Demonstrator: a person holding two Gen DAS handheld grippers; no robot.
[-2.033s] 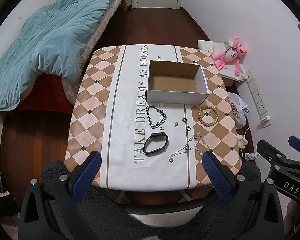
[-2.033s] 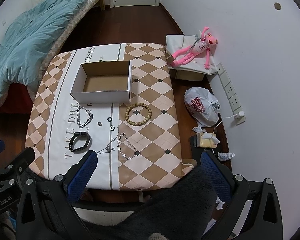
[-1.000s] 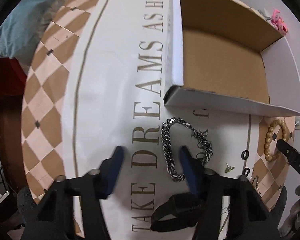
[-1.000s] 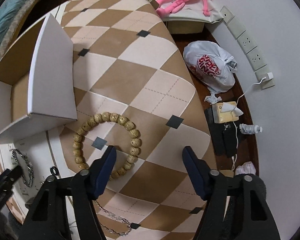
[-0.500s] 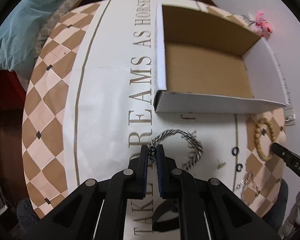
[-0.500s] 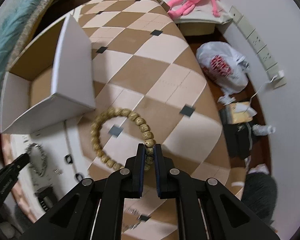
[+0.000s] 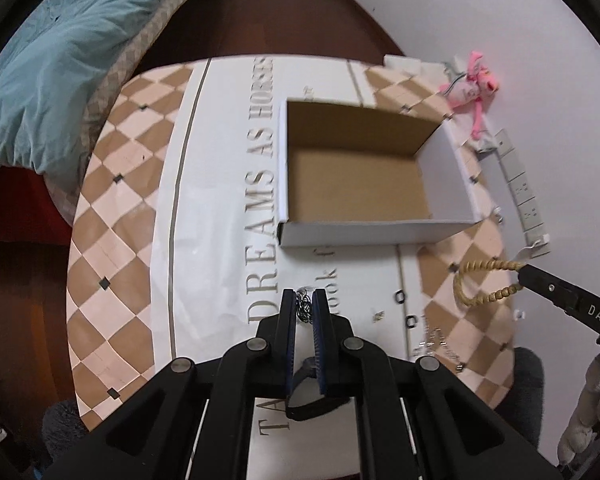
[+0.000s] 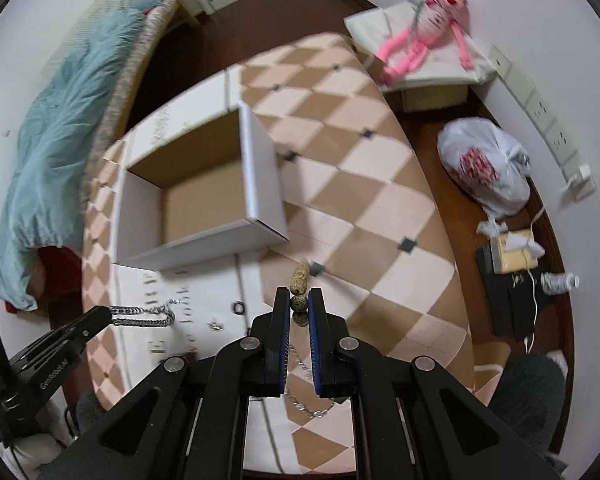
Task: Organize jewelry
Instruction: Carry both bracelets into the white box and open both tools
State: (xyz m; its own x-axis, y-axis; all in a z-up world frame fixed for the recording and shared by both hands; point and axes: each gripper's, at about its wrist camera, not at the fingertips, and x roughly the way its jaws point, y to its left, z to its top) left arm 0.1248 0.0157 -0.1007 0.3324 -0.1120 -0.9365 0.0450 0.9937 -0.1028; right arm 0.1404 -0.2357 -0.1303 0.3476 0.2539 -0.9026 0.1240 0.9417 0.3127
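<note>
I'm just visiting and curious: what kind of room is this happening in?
Most likely a bedroom at home: a bed with a teal duvet, a pink plush toy by the wall, and a table with a checkered cloth.

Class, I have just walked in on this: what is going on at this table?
A person is tidying jewelry with two tools. The left hand-held gripper is shut on a silver chain bracelet; the right hand-held gripper is shut on a wooden bead bracelet. Both pieces are lifted off the tablecloth. The open cardboard box looks empty, and small rings remain on the cloth.
</note>
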